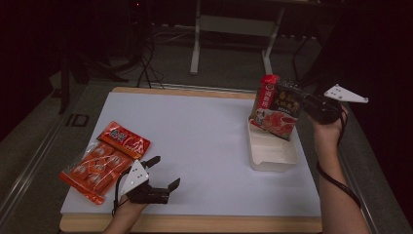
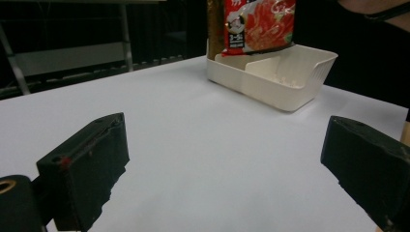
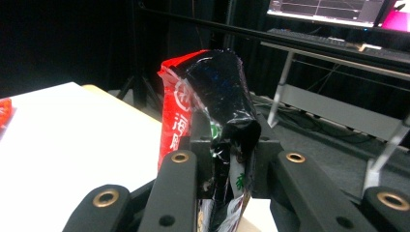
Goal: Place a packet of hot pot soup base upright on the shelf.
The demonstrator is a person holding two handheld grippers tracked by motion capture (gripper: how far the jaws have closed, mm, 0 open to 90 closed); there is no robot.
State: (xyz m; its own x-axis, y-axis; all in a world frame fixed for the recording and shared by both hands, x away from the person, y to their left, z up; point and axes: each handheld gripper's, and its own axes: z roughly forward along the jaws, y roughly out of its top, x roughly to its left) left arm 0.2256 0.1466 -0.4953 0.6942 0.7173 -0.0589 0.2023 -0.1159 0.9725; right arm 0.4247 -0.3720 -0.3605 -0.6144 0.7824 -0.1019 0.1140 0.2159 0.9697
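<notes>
Dim room, dark floor and table legs behind; white table top (image 1: 204,141) lit in the middle.

Right gripper (image 1: 306,103) clamped narrow on the top edge of a dark and red sauce packet (image 1: 276,108), film crumpled between the pads, as seen close in the right gripper view (image 3: 220,121). Packet hanging upright, lower end down at the far compartment of the white divided tray (image 1: 272,155), seemingly just inside the rim; touching the tray floor or not, cannot tell. Near compartment bare. Same packet seen from the left gripper view (image 2: 256,24) standing at the back of the tray (image 2: 290,82), beyond the divider.

Left gripper (image 1: 160,173) low over the near left of the table, jaws wide apart with nothing between them, only bare white surface ahead. Just beside it to the left, an orange snack bag (image 1: 100,163) lying flat at the table's corner, partly over the edge.

Risks from here, as a judgement: pinch on thin crumpled film only, so a slip and an early drop possible. Packet taller than the tray wall, so likely to tip out over the far rim or lean across the divider if let go while upright. Light tray unheld by the other gripper, so liable to slide or tilt under a push from the packet's lower corner.
</notes>
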